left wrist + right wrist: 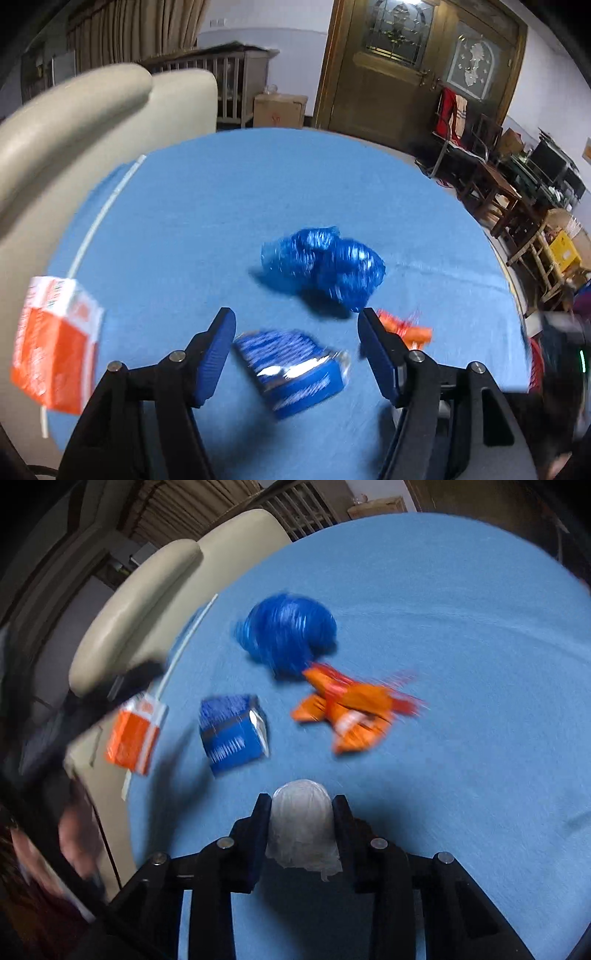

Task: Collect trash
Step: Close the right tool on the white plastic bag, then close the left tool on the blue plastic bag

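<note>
Trash lies on a round table under a blue cloth [258,184]. My left gripper [295,314] is open just above a blue foil packet [295,369], which lies between its fingers with no pad pressing on it. A crumpled blue plastic bag [325,266] sits just beyond, an orange wrapper [406,328] behind the right finger, and an orange carton [55,343] at the table's left edge. My right gripper [302,797] is shut on a crumpled white plastic ball [301,827]. Ahead of it lie the blue packet [232,731], orange wrapper [351,712], blue bag [288,635] and carton [135,731].
A white straw [99,218] lies along the table's left rim. A beige padded chair [74,129] stands close against that side. Wooden chairs and clutter [517,192] fill the room to the right, behind the table. A person's blurred hand [77,834] shows at lower left.
</note>
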Available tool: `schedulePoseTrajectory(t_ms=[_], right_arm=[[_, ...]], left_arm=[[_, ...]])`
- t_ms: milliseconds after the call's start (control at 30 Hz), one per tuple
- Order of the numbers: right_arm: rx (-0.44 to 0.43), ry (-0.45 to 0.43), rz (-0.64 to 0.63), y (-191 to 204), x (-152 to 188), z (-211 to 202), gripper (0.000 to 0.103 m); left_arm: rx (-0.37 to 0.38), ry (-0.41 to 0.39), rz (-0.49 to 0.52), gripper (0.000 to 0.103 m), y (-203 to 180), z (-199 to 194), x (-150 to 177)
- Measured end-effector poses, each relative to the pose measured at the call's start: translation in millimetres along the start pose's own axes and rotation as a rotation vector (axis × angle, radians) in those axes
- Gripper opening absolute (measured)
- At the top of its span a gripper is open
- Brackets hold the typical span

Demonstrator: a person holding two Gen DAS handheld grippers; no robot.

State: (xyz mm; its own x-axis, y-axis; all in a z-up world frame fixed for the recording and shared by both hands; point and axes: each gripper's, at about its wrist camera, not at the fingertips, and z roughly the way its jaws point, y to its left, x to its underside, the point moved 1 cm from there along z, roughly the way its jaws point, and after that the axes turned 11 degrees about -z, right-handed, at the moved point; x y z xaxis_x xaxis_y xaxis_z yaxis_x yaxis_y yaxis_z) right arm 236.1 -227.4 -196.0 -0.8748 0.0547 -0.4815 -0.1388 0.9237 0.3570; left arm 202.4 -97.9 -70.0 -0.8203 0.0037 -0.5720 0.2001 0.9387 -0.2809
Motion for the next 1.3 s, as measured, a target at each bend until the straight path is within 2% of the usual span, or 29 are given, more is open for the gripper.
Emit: schedulePoseTrajectory(t_ms=[133,300,467,533,633,733,867,900,967,1033,1200,1300], right_arm=[[0.102,0.016,-0.046,-6.8,34.7,-23.4,0.035],[0.155,0.014,-0.072,-9.5,72.1,-45.4,0.035],[0.161,0.014,-0.085,-4.5,90.3,-49.0,0.035],[0.152,0.011,-0.086,-10.9,94.4,-55.3,0.035],[0.134,0.004,-0.076,-14.3,96.9,-56.9,0.035],[0.112,0.0,-0.065,-17.4,99.2,-56.8,0.035],[0.093,-0.004,-0.056,-19.8,100.6,-57.0,0.035],[0.092,-0.005,-0.057,-20.3,100.4,-56.5,0.035],[0.094,-0.006,-0.061,-19.5,100.8,-56.1,0.035],[0.099,-0.009,-0.063,-19.1,102.9,-58.9,0.035],[0.136,-0.036,-0.058,-16.3,105.1,-66.2,0.035],[0.151,-0.06,-0.047,-14.8,106.3,-75.0,0.035]], left_arm=[[0.009,0.029,-0.065,0.069,-11.9,25.1,-18.1],[-0.013,0.058,-0.153,0.069,-20.3,46.7,-42.0],[-0.02,0.068,-0.253,0.069,-37.7,64.0,-62.9],[-0.025,0.104,-0.283,0.07,-43.9,76.4,-65.4],[-0.08,0.145,-0.328,0.07,-51.9,101.1,-62.3],[-0.122,0.197,-0.316,0.071,-59.9,121.0,-48.6],[-0.13,0.203,-0.269,0.071,-69.4,129.4,-32.5],[-0.136,0.207,-0.254,0.059,-72.1,130.8,-31.7],[-0.144,0.194,-0.225,0.057,-76.6,129.7,-28.8],[-0.138,0.186,-0.214,0.05,-78.1,125.2,-25.6],[-0.118,0.105,-0.147,0.05,-90.6,86.2,-17.2],[-0.086,0.03,-0.068,0.05,-106.1,42.4,-3.6]])
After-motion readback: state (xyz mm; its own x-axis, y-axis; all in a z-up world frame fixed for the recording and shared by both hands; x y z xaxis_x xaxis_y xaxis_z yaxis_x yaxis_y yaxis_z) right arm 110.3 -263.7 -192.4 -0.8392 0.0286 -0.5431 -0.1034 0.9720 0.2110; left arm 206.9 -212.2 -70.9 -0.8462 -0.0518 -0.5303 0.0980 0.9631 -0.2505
